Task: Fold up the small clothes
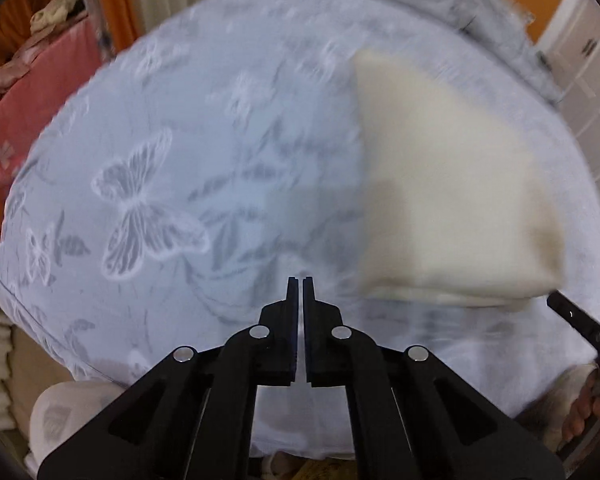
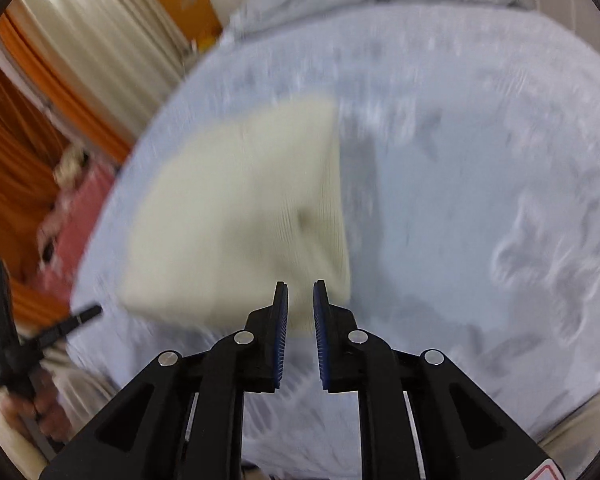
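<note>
Cream-coloured ribbed knit garment [image 1: 440, 184] lies on the pale blue bedspread with woven butterfly patterns [image 1: 148, 200], already reduced to a compact, layered block with straight edges. Stacked layers show along its near edge in the left wrist view, so most of the folding looks done. What seems left, at a guess, is a last fold or simply smoothing it and setting it aside. Both views are smeared by motion, so finer detail such as a collar or sleeves cannot be made out.

In the left wrist view the garment's long axis runs from the near right of the bed to the far middle, narrowing with distance. In the right wrist view the same block [image 2: 236, 216] sits ahead and to the left, its near edge reaching just past the fingertips.

The left hand-held gripper [image 1: 301, 280] hovers above bare bedspread beside the garment, its jaws nearly together with only a slit between them and nothing held. The right hand-held gripper [image 2: 301, 285] is slightly parted, with a narrow gap between the blue ribbed pads [image 2: 321, 336]; it grips nothing, and cloth is visible through the gap.
</note>
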Available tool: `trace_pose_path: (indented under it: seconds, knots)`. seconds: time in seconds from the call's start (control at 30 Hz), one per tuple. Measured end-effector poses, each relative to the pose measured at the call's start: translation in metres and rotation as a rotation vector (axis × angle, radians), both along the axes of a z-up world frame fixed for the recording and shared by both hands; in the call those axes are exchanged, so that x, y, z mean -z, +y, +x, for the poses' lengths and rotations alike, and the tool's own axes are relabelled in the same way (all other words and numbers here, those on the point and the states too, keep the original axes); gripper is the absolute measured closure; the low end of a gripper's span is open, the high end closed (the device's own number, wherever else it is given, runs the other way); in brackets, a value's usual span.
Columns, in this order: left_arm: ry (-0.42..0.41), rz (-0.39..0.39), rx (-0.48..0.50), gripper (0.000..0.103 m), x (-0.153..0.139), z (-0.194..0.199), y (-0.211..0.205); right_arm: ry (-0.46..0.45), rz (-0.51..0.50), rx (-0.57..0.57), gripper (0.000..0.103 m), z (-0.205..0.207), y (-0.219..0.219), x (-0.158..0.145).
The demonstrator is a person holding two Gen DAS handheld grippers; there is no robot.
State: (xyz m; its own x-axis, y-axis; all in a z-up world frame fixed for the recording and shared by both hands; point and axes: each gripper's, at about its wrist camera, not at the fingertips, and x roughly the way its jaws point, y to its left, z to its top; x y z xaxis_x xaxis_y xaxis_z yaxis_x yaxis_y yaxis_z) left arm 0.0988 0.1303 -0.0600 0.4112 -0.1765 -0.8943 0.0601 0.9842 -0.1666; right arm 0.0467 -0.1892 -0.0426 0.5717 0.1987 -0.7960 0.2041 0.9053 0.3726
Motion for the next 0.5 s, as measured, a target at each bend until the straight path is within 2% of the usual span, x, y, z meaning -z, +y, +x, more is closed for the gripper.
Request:
trace_pose_path:
  seconds: [0.1,0.13,0.17,0.23,0.27,0.3,0.37,0.43,0.5]
  knots:
    - [-0.042,-0.032,0.068,0.085,-0.025,0.000,-0.025,0.001,0.007,-0.006,0.091,0.028,0.006,-0.002]
    - [-0.055,-0.033,0.085,0.079,-0.029,0.002,-0.034,0.038,0.000,-0.031,0.091,0.042,0.012,0.010]
    - [-0.063,-0.019,0.096,0.077,-0.030,0.007,-0.045,0.095,-0.014,-0.048,0.091,0.041,0.009,0.019]
    - [-0.014,0.048,0.100,0.076,-0.014,0.016,-0.062,0.254,-0.051,-0.092,0.093,0.051,0.020,0.063]
    - [0.035,0.099,0.089,0.076,0.003,0.023,-0.066,0.215,-0.064,-0.084,0.093,0.049,0.023,0.070]
    - [0.077,0.118,0.076,0.074,0.020,0.027,-0.066,0.207,-0.061,-0.076,0.093,0.045,0.021,0.068]
    - [0.084,0.120,0.060,0.065,0.031,0.028,-0.063,0.225,-0.005,-0.031,0.092,0.046,0.014,0.058]
    - [0.076,0.122,0.060,0.065,0.026,0.025,-0.062,0.201,-0.008,-0.011,0.090,0.040,0.014,0.041]
    - [0.078,0.115,0.062,0.066,0.016,0.022,-0.061,0.137,-0.010,0.019,0.087,0.028,0.015,0.016]
